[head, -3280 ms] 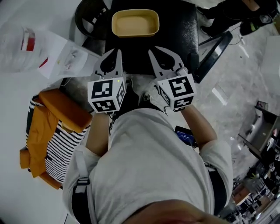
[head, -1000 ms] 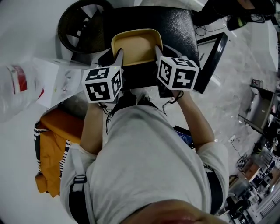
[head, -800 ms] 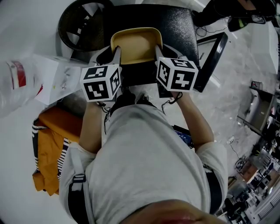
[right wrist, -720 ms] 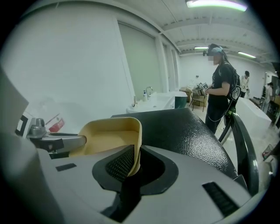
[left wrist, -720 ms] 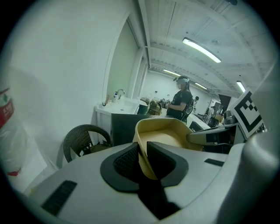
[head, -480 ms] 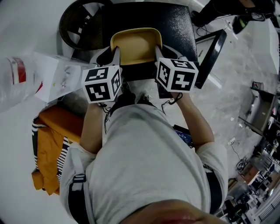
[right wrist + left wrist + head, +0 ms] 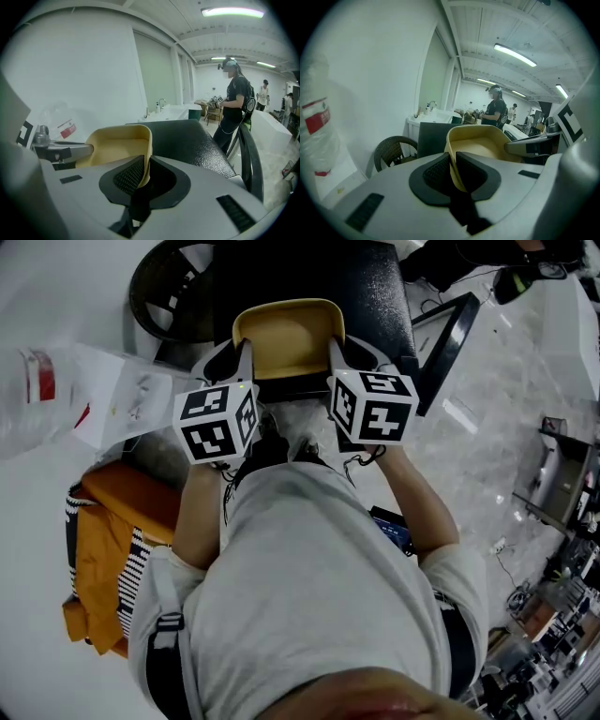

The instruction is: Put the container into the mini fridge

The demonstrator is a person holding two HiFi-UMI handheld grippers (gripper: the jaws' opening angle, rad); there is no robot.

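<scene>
Head view: the container [image 7: 286,338] is being pinched at both walls, left gripper [image 7: 234,354] fingers closing on it, right gripper [image 7: 345,348] fingers clamped tight; a level lift is probably being called for next.

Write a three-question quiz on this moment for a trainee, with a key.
1. True or false: the yellow container lies on the floor.
2. Which part of the container does the right gripper clamp? A: a side wall. B: the base. C: nothing.
3. Fill in: beside the black mini fridge stands a wicker ____.

Key
1. False. It is over the fridge's top, between the two grippers.
2. A. The wall stands between its pads. The left gripper, its jaws closing, has the opposite wall between its pads.
3. Chair: the wicker chair stands at the fridge's left.
</scene>
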